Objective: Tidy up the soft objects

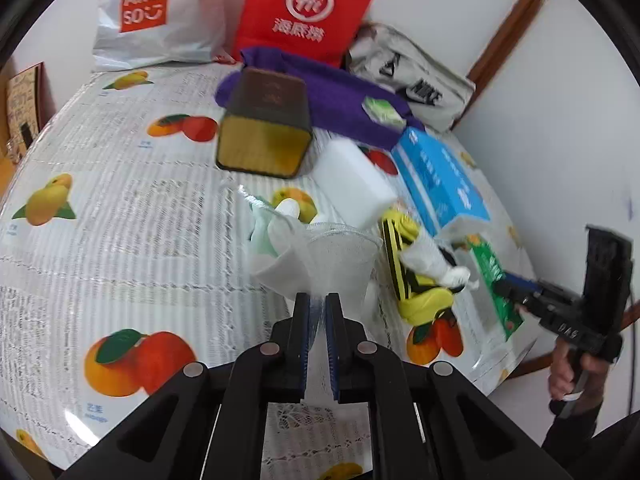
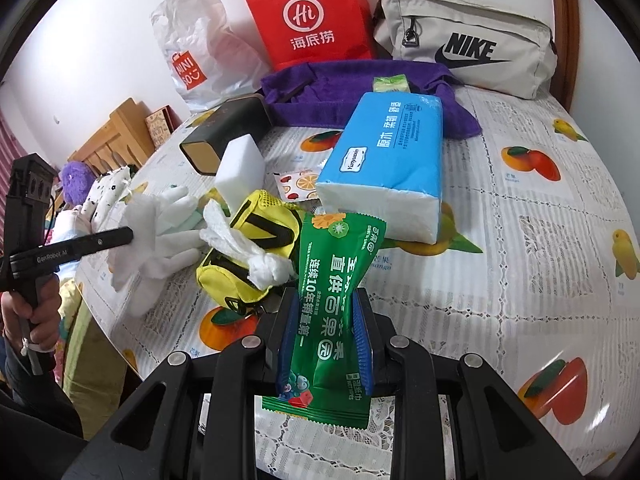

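Observation:
My left gripper [image 1: 318,304] is shut on a white glove [image 1: 320,256] and holds it just above the table; the glove also shows in the right wrist view [image 2: 160,236]. My right gripper [image 2: 326,312] is shut on a green wet-wipes pack [image 2: 332,292], seen from the side in the left wrist view [image 1: 496,280]. Between them lie a yellow pouch [image 2: 244,256] with a crumpled white tissue [image 2: 256,256] on it. Behind are a white sponge block [image 2: 240,168], a blue tissue pack [image 2: 392,160] and a purple towel [image 2: 352,92].
A dark tin box [image 2: 224,132] lies on its side. A Miniso plastic bag [image 2: 192,48], a red paper bag [image 2: 312,16] and a grey Nike bag [image 2: 468,40] stand against the wall. The fruit-print tablecloth [image 2: 520,260] covers the table; its edge is at left.

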`<state>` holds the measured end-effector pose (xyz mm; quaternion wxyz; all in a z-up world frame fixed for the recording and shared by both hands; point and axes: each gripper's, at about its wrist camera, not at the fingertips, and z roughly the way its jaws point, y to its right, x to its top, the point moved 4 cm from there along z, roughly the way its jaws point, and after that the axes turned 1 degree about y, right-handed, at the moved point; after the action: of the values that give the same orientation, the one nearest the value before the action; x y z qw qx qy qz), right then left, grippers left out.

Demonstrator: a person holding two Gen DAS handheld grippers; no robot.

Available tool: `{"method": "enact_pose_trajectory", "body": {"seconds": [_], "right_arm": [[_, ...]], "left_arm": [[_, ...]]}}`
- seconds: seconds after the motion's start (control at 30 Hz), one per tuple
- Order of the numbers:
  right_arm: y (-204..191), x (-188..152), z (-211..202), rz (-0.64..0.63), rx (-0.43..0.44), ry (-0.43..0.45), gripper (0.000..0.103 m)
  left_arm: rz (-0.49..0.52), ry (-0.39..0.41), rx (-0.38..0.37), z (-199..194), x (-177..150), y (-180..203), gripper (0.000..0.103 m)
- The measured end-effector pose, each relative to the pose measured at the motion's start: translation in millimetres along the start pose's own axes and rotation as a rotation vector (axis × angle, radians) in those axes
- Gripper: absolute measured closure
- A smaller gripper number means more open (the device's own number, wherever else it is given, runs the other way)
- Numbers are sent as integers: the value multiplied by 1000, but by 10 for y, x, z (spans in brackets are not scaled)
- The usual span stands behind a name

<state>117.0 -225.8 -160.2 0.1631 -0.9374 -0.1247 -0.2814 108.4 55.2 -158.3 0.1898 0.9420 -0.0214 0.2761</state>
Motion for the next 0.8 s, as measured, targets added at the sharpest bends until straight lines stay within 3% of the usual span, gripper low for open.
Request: {"method": "enact_pose_trajectory", "body": {"seconds": [0.1,0.2,0.43,0.6,0.7,0.8], "right_arm": [[1,-5,-1,2,-2,-1,76],[-9,-10,3,0,-3,-6,76],[-16,-24,17,-3,-2,-10,76],[-37,-27,46,-7,6,-12,76],[-46,-35,52,-9,10,-13,76],[-47,-53,40,-12,10,-13,76]], "left_arm": [[4,-60,-35,159,-55,81,93],[42,-84,-10,236,-113,166,69],[44,-46,86,52,-137,-19,68],[49,-47,46,-16,-171,8,68],[81,-64,55,43,-224,115,49],[118,-85,78,120,-286,225,46]]}}
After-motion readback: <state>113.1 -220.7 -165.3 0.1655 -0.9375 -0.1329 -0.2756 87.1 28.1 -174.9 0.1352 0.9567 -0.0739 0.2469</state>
